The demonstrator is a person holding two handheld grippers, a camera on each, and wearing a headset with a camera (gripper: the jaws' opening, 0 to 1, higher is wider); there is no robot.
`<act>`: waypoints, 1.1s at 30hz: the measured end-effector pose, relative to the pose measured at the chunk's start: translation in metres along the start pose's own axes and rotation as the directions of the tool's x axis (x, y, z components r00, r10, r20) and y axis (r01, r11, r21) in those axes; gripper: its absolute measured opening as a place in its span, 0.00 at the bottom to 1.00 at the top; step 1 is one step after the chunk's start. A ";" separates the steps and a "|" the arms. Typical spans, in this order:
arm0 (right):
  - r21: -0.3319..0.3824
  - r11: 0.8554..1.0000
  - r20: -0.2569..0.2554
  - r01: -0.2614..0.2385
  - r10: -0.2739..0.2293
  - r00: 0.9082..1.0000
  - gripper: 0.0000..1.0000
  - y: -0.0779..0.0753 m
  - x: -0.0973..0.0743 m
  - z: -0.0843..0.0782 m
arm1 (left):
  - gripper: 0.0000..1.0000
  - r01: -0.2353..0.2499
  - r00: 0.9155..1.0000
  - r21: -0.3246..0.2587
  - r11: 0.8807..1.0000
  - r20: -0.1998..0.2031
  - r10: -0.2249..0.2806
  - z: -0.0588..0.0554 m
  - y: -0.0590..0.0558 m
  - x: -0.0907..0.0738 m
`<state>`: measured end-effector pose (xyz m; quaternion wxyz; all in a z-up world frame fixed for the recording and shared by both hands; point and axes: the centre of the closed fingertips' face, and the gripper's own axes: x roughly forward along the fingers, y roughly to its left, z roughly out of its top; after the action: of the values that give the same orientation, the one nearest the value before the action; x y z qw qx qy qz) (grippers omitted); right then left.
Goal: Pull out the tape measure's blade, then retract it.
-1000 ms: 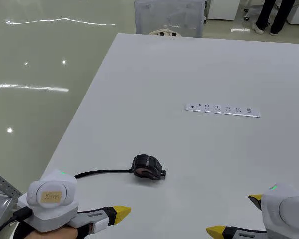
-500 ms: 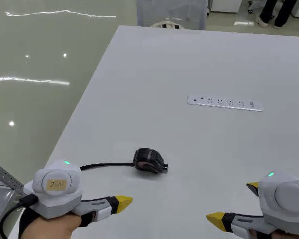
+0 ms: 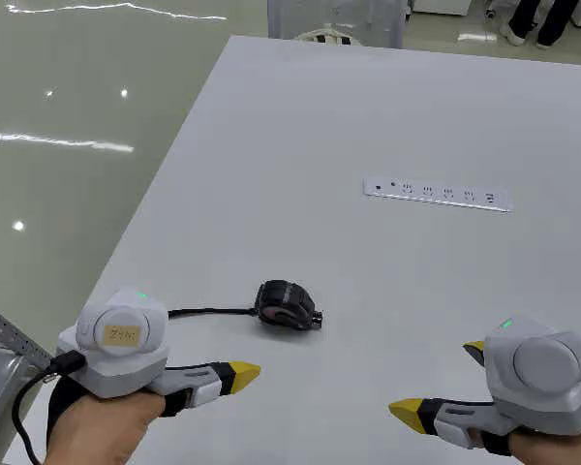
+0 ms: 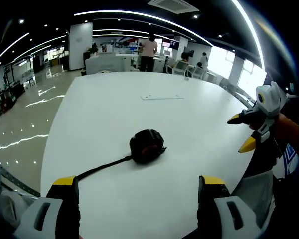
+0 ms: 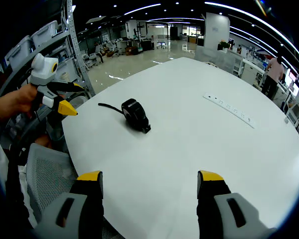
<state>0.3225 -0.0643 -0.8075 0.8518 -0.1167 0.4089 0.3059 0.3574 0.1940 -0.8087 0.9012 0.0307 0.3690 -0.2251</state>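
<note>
The tape measure (image 3: 287, 305) sits on the white table (image 3: 368, 107), a little left of centre in the lower half of the head view. It is a black, rounded case, and a thin black cord (image 3: 208, 312) trails from it toward the left edge of the frame. No blade can be seen drawn out of the case.

The left gripper (image 3: 234, 373) is at the lower left of the head view, held in a hand (image 3: 102, 426), with its yellow tip pointing right, below the tape measure and apart from it. In the left gripper view its jaws stand wide apart with nothing between them, and the tape measure (image 4: 147, 146) lies ahead of them near the centre of the frame.

The right gripper (image 3: 439, 378) is at the lower right of the head view, well apart from the tape measure. Its jaws are also spread wide and hold nothing. In the right gripper view the tape measure (image 5: 134, 113) lies above and left of centre.

A flat white power strip (image 3: 436, 194) lies farther back on the table, at the right of the head view.
</note>
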 end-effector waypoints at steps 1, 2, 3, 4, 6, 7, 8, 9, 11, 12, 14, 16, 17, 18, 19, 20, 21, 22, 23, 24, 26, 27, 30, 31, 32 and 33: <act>-0.003 1.000 -0.001 -0.003 0.003 1.000 0.79 0.000 0.001 0.000 | 0.96 0.002 1.000 0.001 1.000 -0.001 -0.002 0.000 0.000 0.001; -0.008 1.000 -0.003 -0.006 0.006 1.000 0.79 0.001 0.003 0.001 | 0.96 0.004 1.000 0.004 1.000 -0.001 -0.004 0.000 0.000 0.002; -0.012 1.000 -0.005 -0.008 0.008 1.000 0.79 0.001 0.005 0.001 | 0.96 0.004 1.000 0.007 1.000 -0.002 -0.004 0.000 0.000 0.003; -0.016 1.000 -0.006 -0.012 0.012 1.000 0.79 0.001 0.006 0.001 | 0.96 0.005 1.000 0.010 1.000 -0.004 -0.005 0.000 0.000 0.004; -0.023 1.000 -0.009 -0.016 0.016 1.000 0.79 0.002 0.009 0.002 | 0.96 0.009 1.000 0.015 1.000 -0.006 -0.009 0.001 0.001 0.005; -0.026 0.999 -0.010 -0.019 0.018 1.000 0.79 0.002 0.010 0.003 | 0.96 0.010 1.000 0.016 1.000 -0.007 -0.010 0.001 0.001 0.006; -0.028 0.999 -0.010 -0.020 0.020 1.000 0.79 0.002 0.011 0.003 | 0.96 0.010 1.000 0.021 1.000 -0.009 -0.010 0.001 0.001 0.007; -0.031 0.999 -0.011 -0.023 0.023 1.000 0.79 0.002 0.012 0.004 | 0.95 0.012 1.000 0.027 1.000 -0.012 -0.012 0.001 0.002 0.008; -0.040 0.999 -0.011 -0.029 0.028 1.000 0.79 0.002 0.016 0.005 | 0.95 0.015 1.000 0.038 0.999 -0.017 -0.014 0.001 0.002 0.010; -0.042 0.999 -0.011 -0.030 0.030 0.999 0.79 0.002 0.017 0.005 | 0.95 0.016 1.000 0.041 0.999 -0.019 -0.015 0.001 0.003 0.011; -0.049 0.998 -0.014 -0.034 0.034 0.999 0.78 0.003 0.019 0.006 | 0.94 0.020 1.000 0.046 0.999 -0.021 -0.019 0.001 0.003 0.013; -0.055 0.998 -0.017 -0.037 0.036 0.999 0.78 0.002 0.022 0.006 | 0.94 0.021 1.000 0.052 0.998 -0.022 -0.020 0.002 0.004 0.015; -0.058 0.998 -0.018 -0.039 0.038 0.999 0.78 0.002 0.023 0.006 | 0.94 0.023 0.999 0.055 0.998 -0.023 -0.022 0.003 0.004 0.016; -0.059 0.997 -0.019 -0.040 0.039 0.999 0.78 0.002 0.024 0.006 | 0.94 0.024 0.999 0.059 0.998 -0.024 -0.023 0.003 0.004 0.017; -0.060 0.997 -0.020 -0.040 0.039 0.999 0.78 0.001 0.025 0.006 | 0.93 0.027 0.999 0.062 0.998 -0.027 -0.025 0.003 0.004 0.019; -0.063 0.997 -0.022 -0.041 0.040 0.999 0.78 0.001 0.026 0.005 | 0.93 0.029 0.999 0.064 0.998 -0.028 -0.027 0.004 0.004 0.020; -0.065 0.997 -0.024 -0.042 0.040 0.999 0.78 0.000 0.027 0.005 | 0.92 0.032 0.999 0.066 0.997 -0.027 -0.030 0.005 0.003 0.022; -0.065 0.997 -0.025 -0.043 0.041 0.999 0.78 0.000 0.028 0.005 | 0.92 0.034 0.999 0.065 0.997 -0.025 -0.033 0.006 0.003 0.024; -0.065 0.997 -0.026 -0.043 0.042 0.999 0.78 0.000 0.029 0.005 | 0.92 0.035 0.999 0.066 0.997 -0.025 -0.034 0.006 0.003 0.025; -0.068 0.997 -0.029 -0.045 0.043 0.999 0.78 -0.001 0.030 0.005 | 0.91 0.040 0.999 0.070 0.997 -0.025 -0.039 0.007 0.002 0.027; -0.071 0.996 -0.031 -0.046 0.044 0.999 0.78 -0.001 0.032 0.005 | 0.91 0.048 0.999 0.078 0.996 -0.028 -0.046 0.009 -0.001 0.030; -0.071 0.996 -0.031 -0.047 0.045 0.999 0.78 -0.002 0.033 0.005 | 0.91 0.050 0.998 0.081 0.995 -0.028 -0.048 0.009 -0.001 0.031; -0.091 0.995 -0.042 -0.047 0.043 0.998 0.77 -0.003 0.037 0.005 | 0.91 0.062 0.998 0.096 0.994 -0.035 -0.058 0.010 -0.003 0.037; -0.094 0.994 -0.043 -0.048 0.044 0.998 0.77 -0.003 0.038 0.005 | 0.91 0.064 0.998 0.101 0.993 -0.036 -0.060 0.010 -0.004 0.038; -0.094 0.994 -0.043 -0.050 0.046 0.998 0.77 -0.003 0.039 0.006 | 0.91 0.066 0.997 0.105 0.992 -0.037 -0.062 0.011 -0.004 0.039; -0.094 0.994 -0.042 -0.052 0.048 0.998 0.77 -0.004 0.040 0.007 | 0.91 0.069 0.997 0.109 0.992 -0.038 -0.065 0.011 -0.004 0.040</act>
<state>0.3481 -0.0471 -0.8344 0.8290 -0.1531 0.4136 0.3439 0.3882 0.1723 -0.8276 0.8835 0.0721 0.3724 -0.2748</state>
